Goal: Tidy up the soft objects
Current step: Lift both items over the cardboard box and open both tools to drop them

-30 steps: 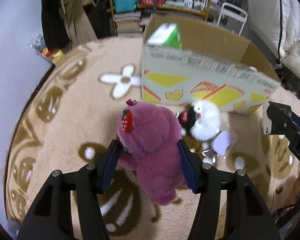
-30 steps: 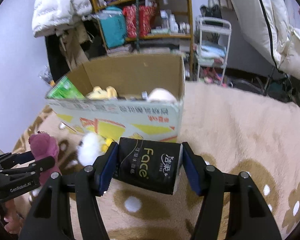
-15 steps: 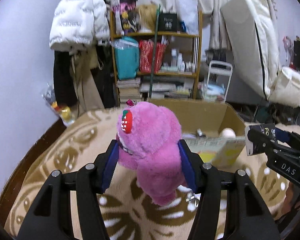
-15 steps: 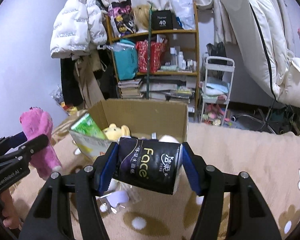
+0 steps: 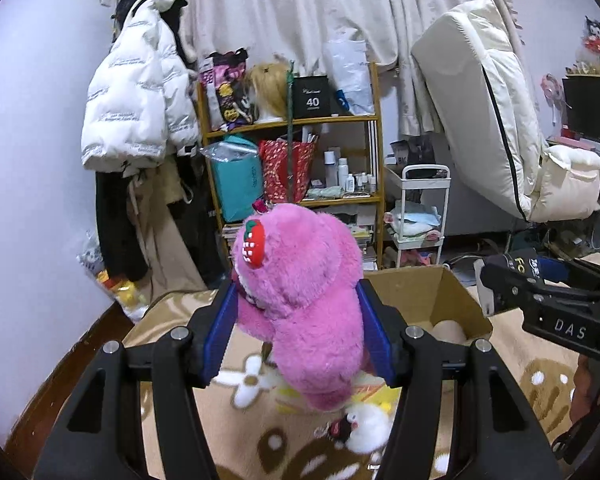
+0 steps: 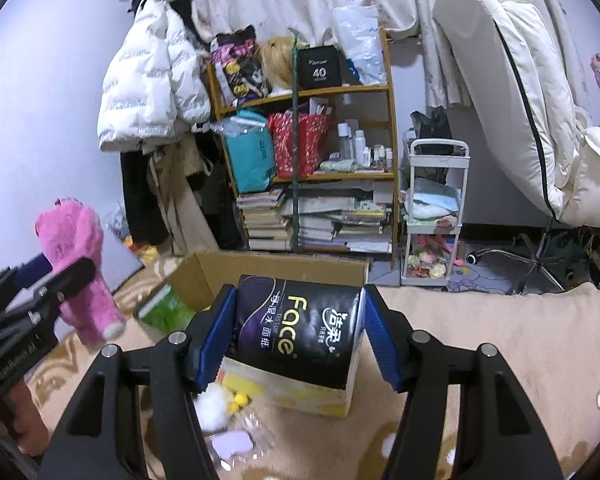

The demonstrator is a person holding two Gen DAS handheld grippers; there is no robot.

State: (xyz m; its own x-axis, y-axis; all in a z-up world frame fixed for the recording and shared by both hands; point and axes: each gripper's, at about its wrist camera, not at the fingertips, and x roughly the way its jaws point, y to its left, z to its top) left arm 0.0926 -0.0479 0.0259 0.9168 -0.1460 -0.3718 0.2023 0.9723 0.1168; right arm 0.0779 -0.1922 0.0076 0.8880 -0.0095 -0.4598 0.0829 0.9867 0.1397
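You are holding the pink plush bear (image 5: 300, 304) squeezed between the left gripper (image 5: 298, 332)'s blue pads, and the right gripper (image 6: 300, 336) is clamping a black tissue pack (image 6: 296, 328) across its width. Both are hanging just ahead of you, above the cardboard box (image 6: 204, 272). Keep carrying each over the open top before you let go. The bear is standing upright, head up, long axis vertical; the pack is lying crosswise between the pads.

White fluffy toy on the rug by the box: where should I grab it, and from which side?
Grip the white fluffy toy across its round body, coming from above. It lies low on the rug against the cardboard box, so that side looks blocked; the plush should compress.
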